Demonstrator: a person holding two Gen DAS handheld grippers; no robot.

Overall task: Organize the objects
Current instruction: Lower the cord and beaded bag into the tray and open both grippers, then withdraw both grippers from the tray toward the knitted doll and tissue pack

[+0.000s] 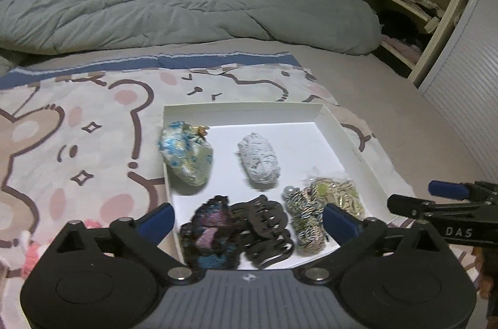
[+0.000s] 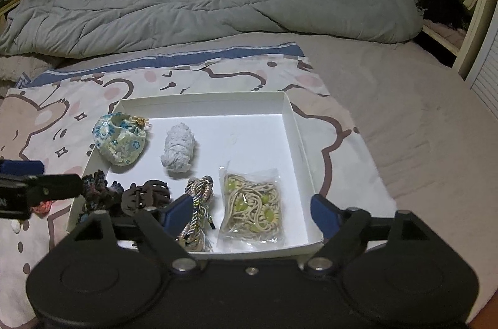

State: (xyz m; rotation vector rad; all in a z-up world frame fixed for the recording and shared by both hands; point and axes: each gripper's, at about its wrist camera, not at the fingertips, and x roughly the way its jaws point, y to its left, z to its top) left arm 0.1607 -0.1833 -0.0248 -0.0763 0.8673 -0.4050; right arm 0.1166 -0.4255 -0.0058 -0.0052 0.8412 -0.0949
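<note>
Both claws, left [image 1: 247, 218] and right [image 2: 250, 209], gape empty over the tray's [image 2: 298, 123] near edge, the cord bundle [image 2: 197, 204] lying lengthwise nearest the right one.

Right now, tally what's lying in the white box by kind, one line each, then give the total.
Floral drawstring pouch: 1
White yarn bundle: 1
Dark crocheted piece: 1
Black claw hair clip: 1
Braided cord bundle: 1
Clear bag of beige hair ties: 1
Total in the white box: 6
</note>
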